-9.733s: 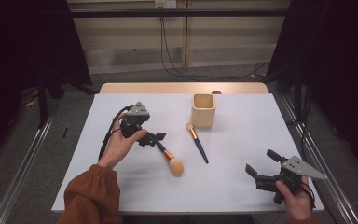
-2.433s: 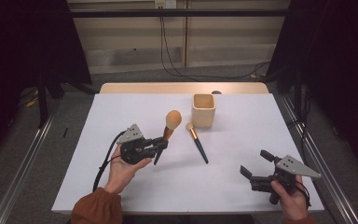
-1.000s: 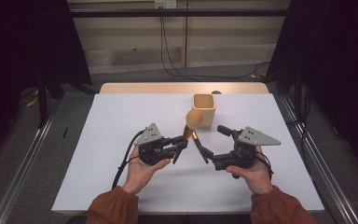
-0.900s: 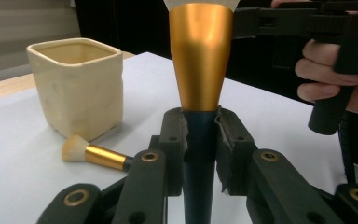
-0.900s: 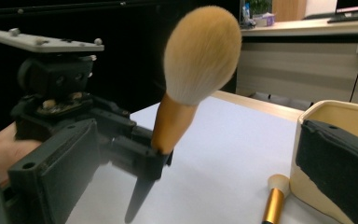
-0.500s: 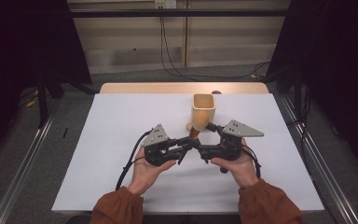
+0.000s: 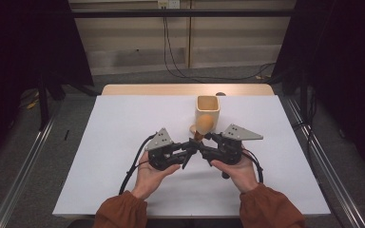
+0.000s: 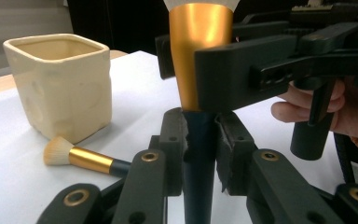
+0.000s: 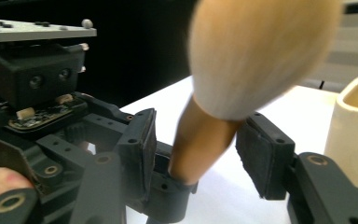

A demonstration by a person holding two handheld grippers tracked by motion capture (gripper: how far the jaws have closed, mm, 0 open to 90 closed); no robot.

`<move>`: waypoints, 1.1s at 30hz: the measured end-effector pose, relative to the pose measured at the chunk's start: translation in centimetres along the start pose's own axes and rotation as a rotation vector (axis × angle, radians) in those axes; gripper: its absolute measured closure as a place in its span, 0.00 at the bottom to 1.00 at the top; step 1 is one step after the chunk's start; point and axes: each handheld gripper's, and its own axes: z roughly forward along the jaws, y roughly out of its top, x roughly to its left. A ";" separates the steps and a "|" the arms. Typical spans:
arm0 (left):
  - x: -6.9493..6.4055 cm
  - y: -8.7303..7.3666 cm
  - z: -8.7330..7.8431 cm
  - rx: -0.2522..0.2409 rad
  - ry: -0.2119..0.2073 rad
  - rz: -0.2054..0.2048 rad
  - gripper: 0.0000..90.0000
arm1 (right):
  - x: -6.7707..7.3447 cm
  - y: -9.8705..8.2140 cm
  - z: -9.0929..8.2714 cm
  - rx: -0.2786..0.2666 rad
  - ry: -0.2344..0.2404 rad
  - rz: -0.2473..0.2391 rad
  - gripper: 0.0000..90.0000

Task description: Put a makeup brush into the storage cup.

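Over the white bench (image 7: 123,142), our left gripper (image 8: 200,140) pinches the big brush (image 8: 198,60) upright by its dark handle; our right gripper's (image 9: 196,144) fingers, just closing, flank its gold ferrule without touching.

White table top (image 7: 123,142), rectangular, with a pale wooden edge strip along the far side. Surface plain and matte. Cream square cup (image 7: 208,108) stands upright on it, right of centre toward the far edge, opening up. A small brush (image 8: 86,158) with gold ferrule, dark handle and pale bristles lies flat on the white surface just beside the cup's base; whether the bristles touch the cup is unclear.
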 end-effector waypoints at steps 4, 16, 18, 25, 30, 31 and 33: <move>-0.1 -0.1 0.1 0.001 0.000 0.004 0.83 | -0.3 0.2 -0.2 -0.009 0.019 0.039 0.71; -0.1 -0.3 0.4 0.008 0.007 -0.002 0.81 | -0.2 0.2 -0.2 0.005 0.024 0.030 0.74; 0.0 -0.3 0.5 0.004 0.016 -0.010 0.78 | -0.2 0.1 -0.1 0.009 0.018 0.011 0.74; 0.0 -0.6 0.7 0.025 0.026 -0.006 0.68 | -0.4 0.3 -0.4 0.001 0.009 -0.009 0.74; -0.1 -0.7 0.8 0.029 0.026 -0.016 0.62 | -0.4 0.3 -0.4 0.010 0.017 -0.029 0.74; -0.1 -0.7 0.7 0.032 0.034 -0.011 0.60 | -0.4 0.3 -0.4 0.013 0.020 -0.029 0.74; 0.0 -0.6 0.5 0.031 0.039 -0.013 0.56 | -0.3 0.3 -0.5 0.020 0.030 -0.039 0.74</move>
